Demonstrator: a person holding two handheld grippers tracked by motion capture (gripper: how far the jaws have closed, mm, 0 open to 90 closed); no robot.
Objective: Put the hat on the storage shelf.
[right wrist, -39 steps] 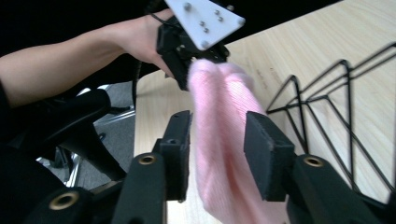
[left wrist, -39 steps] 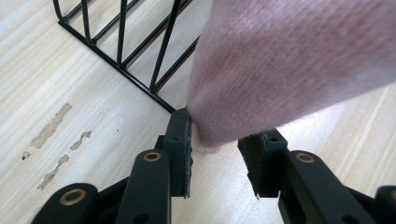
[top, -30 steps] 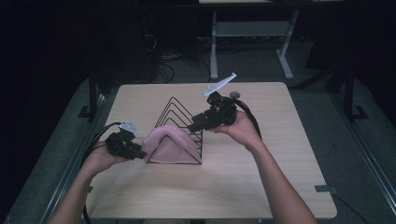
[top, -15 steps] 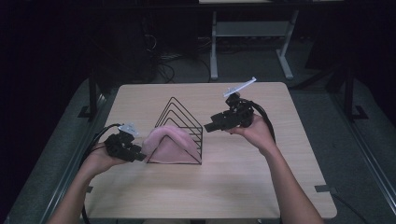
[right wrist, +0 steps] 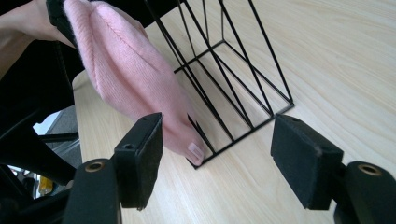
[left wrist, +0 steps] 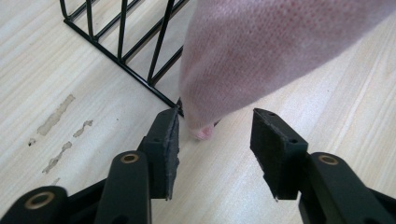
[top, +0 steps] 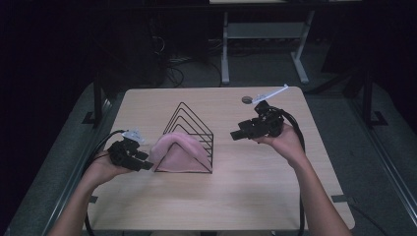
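So there's a black wire rack [top: 189,137] sitting mid-table [top: 255,187] with a pink knit hat [top: 174,150] draped over its near end. The left gripper [top: 142,164] hovers right beside the hat's lower edge, jaws spread with nothing between them. The right gripper [top: 237,134] is held up in the air off to the rack's right, well apart from it, jaws wide and empty too.

High view dim, dark surroundings; gripper views bright, sharp, soft shadows.
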